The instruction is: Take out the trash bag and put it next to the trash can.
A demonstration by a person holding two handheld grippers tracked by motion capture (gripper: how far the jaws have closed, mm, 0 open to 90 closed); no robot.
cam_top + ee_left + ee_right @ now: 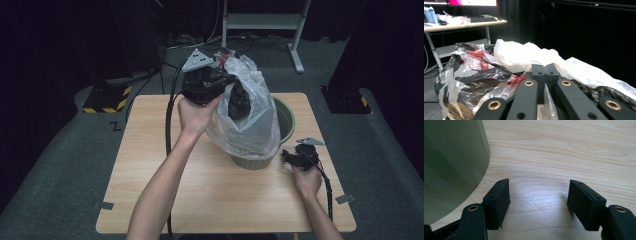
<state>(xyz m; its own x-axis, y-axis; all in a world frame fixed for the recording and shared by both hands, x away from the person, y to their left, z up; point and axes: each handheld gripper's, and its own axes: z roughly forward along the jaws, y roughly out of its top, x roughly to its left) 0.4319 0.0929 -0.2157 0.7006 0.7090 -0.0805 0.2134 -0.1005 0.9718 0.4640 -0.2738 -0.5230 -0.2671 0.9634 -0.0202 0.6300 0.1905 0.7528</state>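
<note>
The left gripper (227,80), raised above the green bin (285,120), has its jaws pressed together, pinching the top of the clear plastic bag (250,125), apparently to lift the liner, with its dark rubbish, out of the bin. The bag hangs partly inside the bin, bulging over its near-left rim. To the bin's right, the right gripper (289,157) rests low on the surface (150,150), jaws spread and empty, probably ready to steady the bin.
</note>
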